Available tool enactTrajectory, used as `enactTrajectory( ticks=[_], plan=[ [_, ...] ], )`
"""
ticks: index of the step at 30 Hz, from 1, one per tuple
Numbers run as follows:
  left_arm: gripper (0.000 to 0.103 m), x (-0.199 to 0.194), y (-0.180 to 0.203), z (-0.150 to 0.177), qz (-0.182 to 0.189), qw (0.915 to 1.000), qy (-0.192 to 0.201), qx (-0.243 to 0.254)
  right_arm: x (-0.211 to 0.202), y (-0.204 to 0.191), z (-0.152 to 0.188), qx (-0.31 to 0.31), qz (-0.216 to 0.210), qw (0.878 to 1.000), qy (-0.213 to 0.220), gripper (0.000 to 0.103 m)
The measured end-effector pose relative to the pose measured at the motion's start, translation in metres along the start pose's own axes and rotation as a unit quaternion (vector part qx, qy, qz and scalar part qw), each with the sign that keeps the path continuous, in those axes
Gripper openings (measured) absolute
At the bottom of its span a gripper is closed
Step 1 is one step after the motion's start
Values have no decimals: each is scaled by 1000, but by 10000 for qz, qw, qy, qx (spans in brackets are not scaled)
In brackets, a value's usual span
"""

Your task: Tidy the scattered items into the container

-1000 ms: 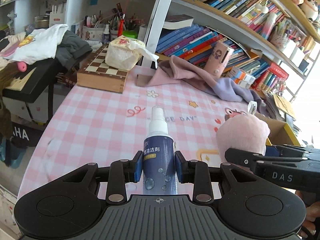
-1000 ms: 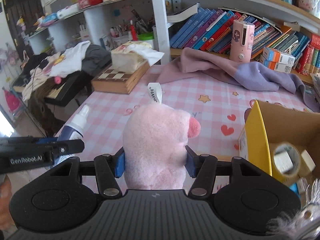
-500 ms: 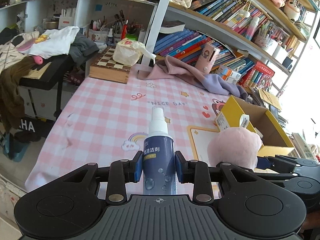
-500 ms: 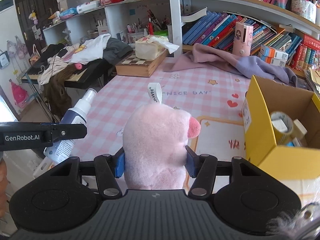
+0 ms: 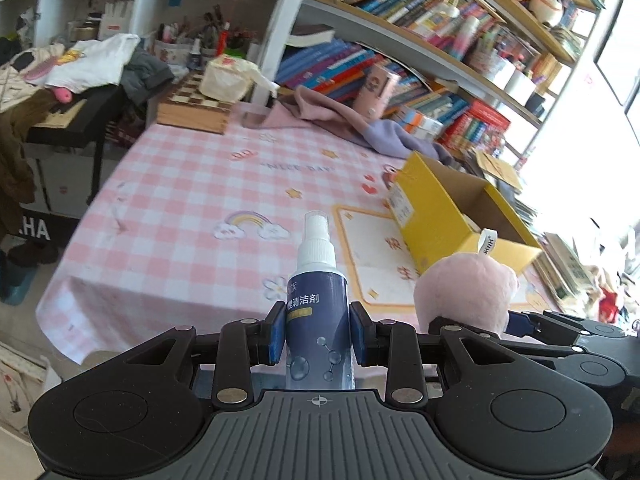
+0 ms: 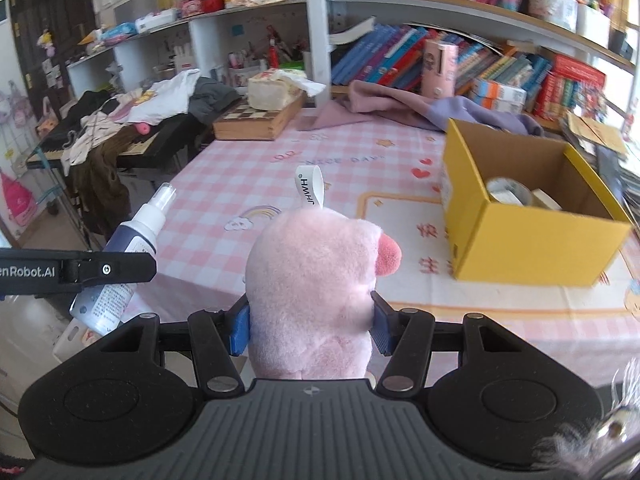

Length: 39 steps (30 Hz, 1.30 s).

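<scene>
Now both hands carry something, and the yellow box (image 6: 532,240) on the pink checked tablecloth (image 5: 192,216) is the landmark. The left gripper (image 5: 318,334) is clamped narrow on a spray bottle (image 5: 318,304), held upright, well to the left of the box and in front of it, near the table's edge. The right gripper (image 6: 310,322) squeezes a pink plush toy (image 6: 316,292), left of the box and in front of it. I judge this the carrying step; next, each thing must come over the box's open top before the jaws let go. Inside the box I see a tape roll (image 6: 510,194); the other contents are hard to make out. The toy's lower part is hidden by the gripper.
</scene>
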<state>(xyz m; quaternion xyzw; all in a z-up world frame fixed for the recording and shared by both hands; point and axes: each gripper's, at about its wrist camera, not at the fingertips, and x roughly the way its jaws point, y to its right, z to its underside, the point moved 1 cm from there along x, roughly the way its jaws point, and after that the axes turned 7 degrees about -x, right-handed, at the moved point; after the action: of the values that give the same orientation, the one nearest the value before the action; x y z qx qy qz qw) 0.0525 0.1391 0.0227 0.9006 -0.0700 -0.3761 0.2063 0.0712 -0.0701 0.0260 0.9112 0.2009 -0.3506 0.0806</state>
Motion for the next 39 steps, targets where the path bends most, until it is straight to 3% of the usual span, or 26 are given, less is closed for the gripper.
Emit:
enactTrajectory(
  ticks=[17,29,39],
  plan=[
    [31,15,36,24,605,9960,-547,364,-42,25,48,604,711,9953,-264,54],
    [31,27,57,27,891,9914,-759,584,-54,42,62,941,1016,9896,-381,55],
    [31,45,92,33,1257,9820,-1045,948,-73,68,76,1303,1410,9806,-399,55]
  ],
)
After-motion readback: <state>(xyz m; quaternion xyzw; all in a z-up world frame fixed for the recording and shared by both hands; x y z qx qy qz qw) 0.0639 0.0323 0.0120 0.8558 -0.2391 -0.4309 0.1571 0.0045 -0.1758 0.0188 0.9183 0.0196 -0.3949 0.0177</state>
